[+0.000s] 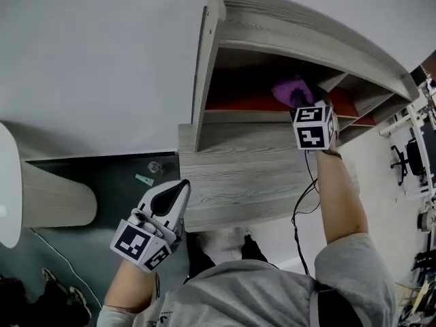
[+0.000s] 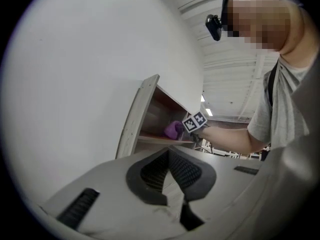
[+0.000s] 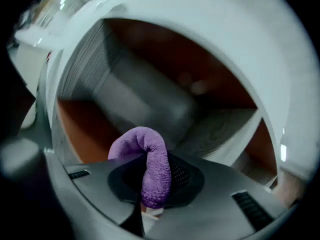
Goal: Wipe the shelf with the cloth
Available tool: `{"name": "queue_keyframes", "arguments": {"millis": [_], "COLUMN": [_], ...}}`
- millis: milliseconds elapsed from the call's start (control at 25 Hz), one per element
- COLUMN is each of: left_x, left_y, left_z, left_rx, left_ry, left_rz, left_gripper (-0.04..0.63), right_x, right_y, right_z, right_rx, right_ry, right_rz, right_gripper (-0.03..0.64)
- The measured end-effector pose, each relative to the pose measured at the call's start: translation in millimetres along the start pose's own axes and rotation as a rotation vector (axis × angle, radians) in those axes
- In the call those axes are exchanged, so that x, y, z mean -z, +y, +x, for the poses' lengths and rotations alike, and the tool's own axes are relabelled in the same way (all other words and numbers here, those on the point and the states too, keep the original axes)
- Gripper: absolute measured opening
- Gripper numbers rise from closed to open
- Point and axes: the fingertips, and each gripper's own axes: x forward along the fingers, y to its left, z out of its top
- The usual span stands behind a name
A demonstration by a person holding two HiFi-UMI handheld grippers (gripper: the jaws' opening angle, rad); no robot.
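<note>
**A:** Which step is in hand?

**B:** The wiping itself is judged to be under way. The purple cloth (image 1: 291, 89) is pinched between the jaws of the right gripper (image 1: 298, 99). It is held inside the upper compartment of the shelf (image 1: 252, 176), over the reddish board (image 1: 238, 102), a little right of the middle.

**A:** Is contact with the board made?

**B:** That cannot be told. In the right gripper view the cloth is seen folded over and bulging out ahead of the jaws, with the board below and behind it, but the picture is blurred there.

**A:** And the left gripper (image 1: 178, 191)?

**B:** It is held low, well apart from the compartment, near the shelf's lower left corner. Its jaws are seen brought together with nothing between them, so no part in the wiping is taken by it.

**A:** What is called for next?

**B:** The cloth would need to be pressed onto the board and drawn across it, toward the left side panel (image 1: 204, 67) and into the back corners. Only a narrow fold is clamped, so the cloth could be dragged out if too much pressure is applied.
</note>
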Motion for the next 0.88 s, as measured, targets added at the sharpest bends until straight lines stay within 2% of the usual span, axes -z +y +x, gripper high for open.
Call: {"name": "queue_keyframes", "arguments": {"millis": [120,200,360,440,480,560,760,880], "left_x": [-9.2,-18.4,-33.7,-37.4,-38.9,-42.5,-52.0,-54.1], "left_y": [-10.7,-17.1,-33.4,-42.6,-46.2,-49.3,-39.3,-27.2], "left_z": [-3.0,-7.3,-11.0,-11.0,-11.1,-11.8,-19.5,-28.2], "left_rx": [-0.096,-0.158,-0.233,-0.245,-0.246,-0.247,-0.253,-0.265], "left_ry": [0.04,0.06,0.083,0.099,0.109,0.127,0.142,0.145], "left_rz": [-0.013,-0.037,-0.056,-0.05,-0.04,-0.009,0.034,0.038], "left_gripper": [0.021,0.021,0.021,0.021,0.021,0.021,0.021,0.021], "right_x": [-33.0,-44.3,-49.4,-46.8,-47.8,-56.0,-68.9,-74.2], "right_y": [-29.6,-42.4,-53.0,-53.4,-55.1,-63.3,-75.6,-74.4], "right_z": [-10.5,-11.7,-8.2,-5.3,-4.7,-5.1,4.5,7.9], "right_rx": [0.023,0.014,-0.078,-0.115,-0.117,-0.091,0.028,0.058], "right_ry": [-0.182,-0.261,-0.338,-0.363,-0.381,-0.424,-0.446,-0.471], "right_rz": [0.339,0.561,1.052,1.226,1.269,1.284,1.215,1.163], "right_gripper": [0.064,0.064,0.064,0.065,0.066,0.066,0.063,0.057]}}
